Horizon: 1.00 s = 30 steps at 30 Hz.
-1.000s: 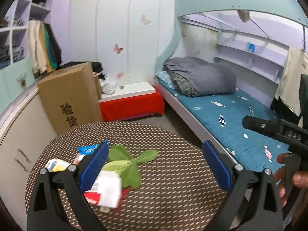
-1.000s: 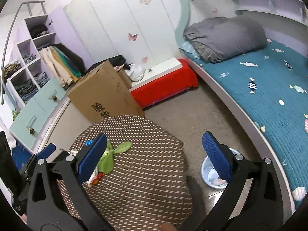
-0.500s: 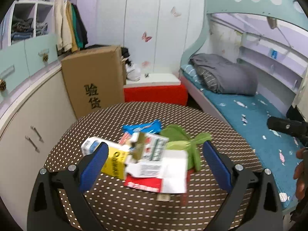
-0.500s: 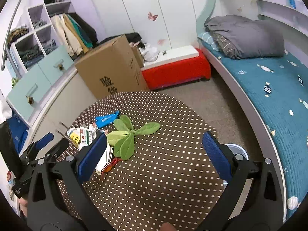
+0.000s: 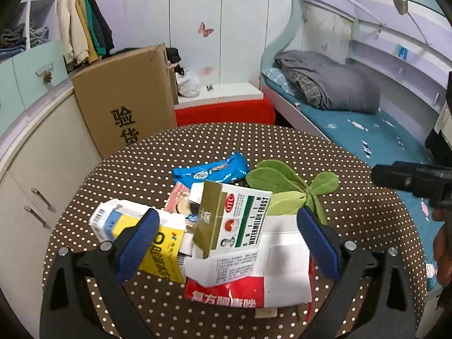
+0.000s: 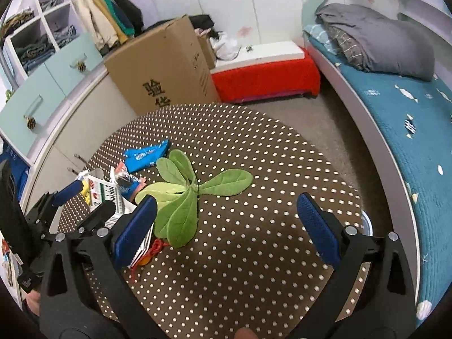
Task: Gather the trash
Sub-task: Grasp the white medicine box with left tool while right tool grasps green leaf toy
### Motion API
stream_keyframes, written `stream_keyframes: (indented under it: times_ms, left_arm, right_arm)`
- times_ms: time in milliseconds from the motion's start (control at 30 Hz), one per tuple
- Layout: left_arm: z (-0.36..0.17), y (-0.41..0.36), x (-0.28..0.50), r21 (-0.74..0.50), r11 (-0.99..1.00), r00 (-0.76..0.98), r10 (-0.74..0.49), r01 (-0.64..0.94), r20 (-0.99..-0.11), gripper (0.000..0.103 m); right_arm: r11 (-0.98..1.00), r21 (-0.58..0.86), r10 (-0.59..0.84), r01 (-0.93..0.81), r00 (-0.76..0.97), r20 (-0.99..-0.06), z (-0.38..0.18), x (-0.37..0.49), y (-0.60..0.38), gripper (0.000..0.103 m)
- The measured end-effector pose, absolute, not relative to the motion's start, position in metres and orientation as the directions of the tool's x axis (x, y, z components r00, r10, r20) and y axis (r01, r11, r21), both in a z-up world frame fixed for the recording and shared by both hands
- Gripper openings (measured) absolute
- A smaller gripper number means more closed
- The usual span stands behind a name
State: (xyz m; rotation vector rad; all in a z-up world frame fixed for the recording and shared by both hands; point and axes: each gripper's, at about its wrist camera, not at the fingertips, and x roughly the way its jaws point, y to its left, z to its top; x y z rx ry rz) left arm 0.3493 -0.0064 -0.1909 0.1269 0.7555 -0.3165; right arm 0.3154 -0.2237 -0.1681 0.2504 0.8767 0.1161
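While both grippers' blue ribbed fingers (image 5: 138, 237) gape apart, crumpled cardboard cartons (image 5: 234, 226) litter the round dotted desk (image 6: 254, 254).

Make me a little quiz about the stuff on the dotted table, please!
1. True or false: the left tongs are shut on a box.
2. Which lies nearest the far edge of the table? A) blue wrapper B) yellow box C) red packet
3. Fill in: the cloth thing beside the trash pile is shaped like green ____.

Key
1. False: both left tongs and right tongs are open and hold nothing.
2. A
3. leaves
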Motion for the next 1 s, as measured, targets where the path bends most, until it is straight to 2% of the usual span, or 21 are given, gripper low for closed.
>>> stream_keyframes:
  times_ms: [200, 300, 367, 400, 467, 500, 533, 600, 867, 933, 1000]
  left_arm:
    - [-0.204, -0.012, 0.360, -0.020, 0.942, 0.634, -0.241, 0.335, -0.734, 0.056]
    - [-0.208, -0.009, 0.360, -0.045, 0.948, 0.628, -0.244, 0.315, -0.739, 0.054]
    - [-0.210, -0.008, 0.357, -0.055, 0.951, 0.633, -0.245, 0.305, -0.735, 0.053]
    - [-0.210, -0.007, 0.356, -0.061, 0.952, 0.634, -0.247, 0.300, -0.733, 0.052]
    - [-0.209, -0.005, 0.354, -0.072, 0.954, 0.641, -0.251, 0.293, -0.725, 0.052]
    - [-0.208, -0.003, 0.353, -0.075, 0.954, 0.645, -0.253, 0.291, -0.721, 0.052]
    - [-0.207, -0.002, 0.353, -0.078, 0.954, 0.648, -0.254, 0.288, -0.718, 0.052]
    - [-0.204, 0.001, 0.351, -0.088, 0.955, 0.658, -0.260, 0.283, -0.707, 0.052]
    - [-0.189, 0.006, 0.348, -0.115, 0.952, 0.694, -0.286, 0.283, -0.660, 0.052]
    - [-0.186, 0.005, 0.346, -0.123, 0.951, 0.700, -0.292, 0.283, -0.652, 0.052]
    - [-0.183, 0.007, 0.345, -0.132, 0.949, 0.705, -0.301, 0.285, -0.642, 0.052]
  right_arm:
    - [0.961, 0.252, 0.270, -0.112, 0.573, -0.774, -0.190, 0.343, -0.198, 0.097]
    - [0.953, 0.246, 0.304, -0.179, 0.536, -0.787, -0.200, 0.356, -0.180, 0.095]
    - [0.950, 0.235, 0.310, -0.206, 0.520, -0.796, -0.204, 0.361, -0.172, 0.076]
    - [0.949, 0.227, 0.309, -0.217, 0.509, -0.804, -0.207, 0.363, -0.168, 0.070]
    - [0.951, 0.202, 0.296, -0.233, 0.501, -0.813, -0.213, 0.365, -0.162, 0.047]
    - [0.954, 0.184, 0.284, -0.238, 0.513, -0.810, -0.212, 0.363, -0.161, 0.040]
    - [0.950, 0.199, 0.297, -0.240, 0.501, -0.813, -0.213, 0.363, -0.162, 0.023]
    - [0.950, 0.218, 0.305, -0.226, 0.507, -0.806, -0.212, 0.361, -0.168, 0.016]
    - [0.959, 0.240, 0.285, -0.153, 0.538, -0.793, -0.201, 0.350, -0.210, 0.014]
    - [0.959, 0.239, 0.282, -0.149, 0.523, -0.805, -0.203, 0.350, -0.214, 0.017]
    - [0.958, 0.240, 0.286, -0.155, 0.518, -0.806, -0.204, 0.348, -0.213, 0.027]
